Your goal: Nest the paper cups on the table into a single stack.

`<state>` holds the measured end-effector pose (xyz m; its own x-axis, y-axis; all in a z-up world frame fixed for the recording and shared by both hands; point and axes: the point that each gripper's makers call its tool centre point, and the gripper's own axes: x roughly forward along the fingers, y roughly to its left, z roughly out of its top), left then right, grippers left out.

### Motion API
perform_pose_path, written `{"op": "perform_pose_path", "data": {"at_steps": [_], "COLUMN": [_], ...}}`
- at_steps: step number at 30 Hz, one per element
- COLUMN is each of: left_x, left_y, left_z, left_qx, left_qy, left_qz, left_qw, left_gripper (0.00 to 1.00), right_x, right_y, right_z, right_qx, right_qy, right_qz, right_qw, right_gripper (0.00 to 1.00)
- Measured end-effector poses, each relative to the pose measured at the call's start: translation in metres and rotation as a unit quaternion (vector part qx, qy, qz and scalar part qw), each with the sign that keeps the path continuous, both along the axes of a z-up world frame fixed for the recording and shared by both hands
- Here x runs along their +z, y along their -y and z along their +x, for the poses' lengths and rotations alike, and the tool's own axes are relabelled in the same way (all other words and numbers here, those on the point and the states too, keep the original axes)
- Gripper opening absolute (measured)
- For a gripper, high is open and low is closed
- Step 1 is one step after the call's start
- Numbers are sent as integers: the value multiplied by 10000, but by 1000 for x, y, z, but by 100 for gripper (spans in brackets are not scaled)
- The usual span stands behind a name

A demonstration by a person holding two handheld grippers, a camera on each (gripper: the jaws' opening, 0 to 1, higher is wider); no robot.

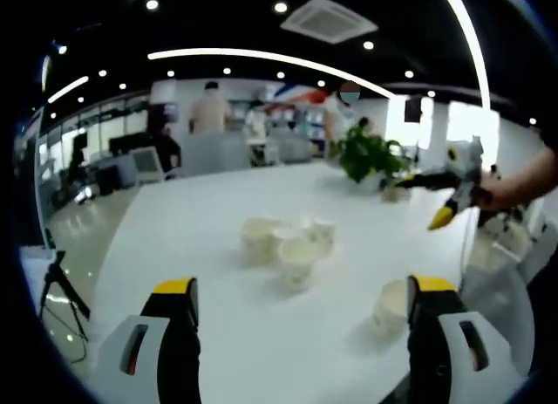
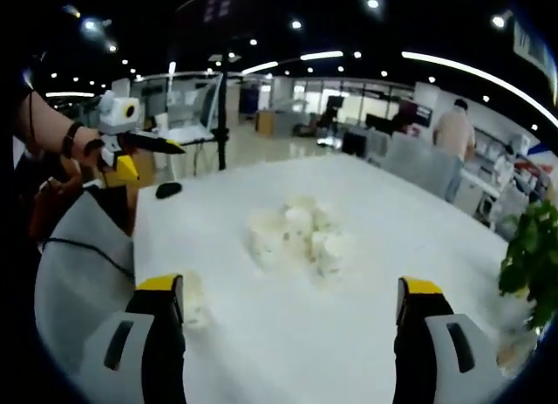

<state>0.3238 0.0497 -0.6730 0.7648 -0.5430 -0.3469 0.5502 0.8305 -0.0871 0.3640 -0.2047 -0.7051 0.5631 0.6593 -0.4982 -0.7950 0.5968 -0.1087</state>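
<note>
In the left gripper view, the left gripper [image 1: 301,310] has its jaws spread wide apart with nothing between them, raised over a white surface [image 1: 200,238]. A single paper cup [image 1: 390,308] stands upright just beside the right jaw, near the surface's near edge. Farther in, a cluster of paper cups [image 1: 286,241] sits mid-surface with bare white room all around it. Beyond, a potted plant [image 1: 373,156] stands near the far edge.

In the right gripper view, the right gripper [image 2: 290,312] also has its jaws wide open and empty. A lone cup [image 2: 193,301] sits by its left jaw. A small dark object [image 2: 168,190] lies near the far left edge.
</note>
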Motion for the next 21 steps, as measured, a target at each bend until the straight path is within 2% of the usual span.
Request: {"op": "perform_pose_path", "data": {"at_steps": [3,5,6,9,13,15,21], "left_x": [-9,-11,-11,-19,-41,-53,-91], "left_y": [9,14,18,25,32,35,46], "left_z": [8,16,22,37,53,61,81], "left_qx": [-121,-206,-305,-523,-800,-960,-1300], "left_qy": [-69,-86,4,42,8,43,-58], "left_qz": [188,237,272,364,360,489,431], "left_qw": [9997,9995,9992,9980,9961,9942,9906], "left_gripper": [100,100,100,100,100,100,97], "right_x": [-7,0,1,-3,-11,-11,-22], "right_y": [2,1,-1,-5,-4,-4,5], "right_z": [-3,-5,-5,-6,-5,-7,-21], "right_qx": [-159,-211,-235,-343,-622,-818,-1133], "right_qy": [-267,-58,-43,-107,-282,-390,-426], "right_qz": [13,24,65,28,-96,76,57], "right_qw": [9995,9998,9997,9994,9976,9959,9926], "right_gripper": [99,100,100,100,100,100,99]}}
